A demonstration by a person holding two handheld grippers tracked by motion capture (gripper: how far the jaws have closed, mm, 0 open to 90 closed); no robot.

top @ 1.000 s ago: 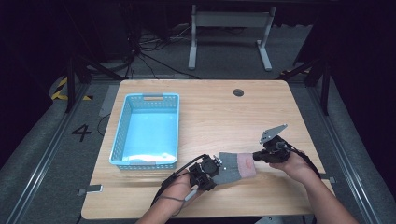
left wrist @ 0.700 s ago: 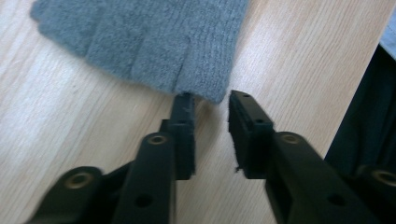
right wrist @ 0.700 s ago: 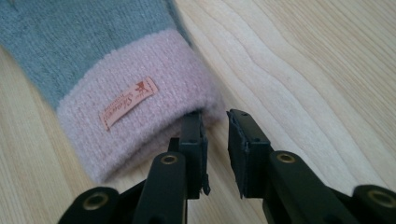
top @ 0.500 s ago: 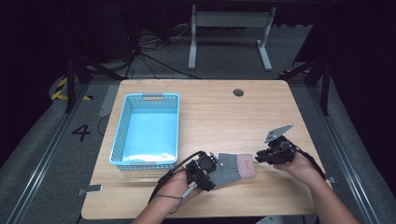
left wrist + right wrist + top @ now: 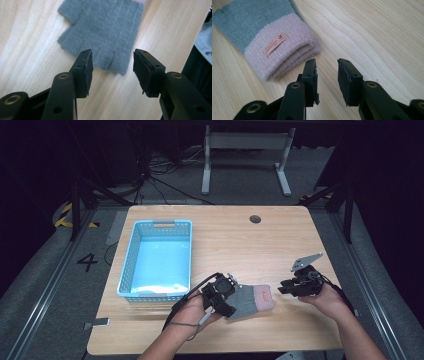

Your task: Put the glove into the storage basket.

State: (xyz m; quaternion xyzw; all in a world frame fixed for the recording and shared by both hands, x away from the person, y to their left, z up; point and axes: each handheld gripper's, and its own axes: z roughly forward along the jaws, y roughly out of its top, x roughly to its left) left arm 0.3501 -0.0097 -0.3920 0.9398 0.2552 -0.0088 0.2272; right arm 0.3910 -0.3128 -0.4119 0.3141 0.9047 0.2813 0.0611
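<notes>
A grey fingerless glove (image 5: 250,301) with a pink cuff lies flat on the wooden table (image 5: 235,245) near its front edge. My left gripper (image 5: 231,296) sits at the glove's finger end. In the left gripper view it (image 5: 112,58) is open, and the grey knit (image 5: 105,30) lies just beyond the tips. My right gripper (image 5: 281,289) is at the cuff end, a little apart from it. In the right gripper view it (image 5: 327,67) is open, with nothing between the jaws. The pink cuff (image 5: 282,55) with its small label lies ahead to the left.
A light blue plastic basket (image 5: 162,223) stands on the left half of the table, close to my left hand. A round cable hole (image 5: 255,219) is at the back of the table. A metal stand (image 5: 245,150) rises on the floor behind.
Both hands have shifted only slightly. The right gripper has drawn a little to the right, away from the cuff. The glove lies where it was.
</notes>
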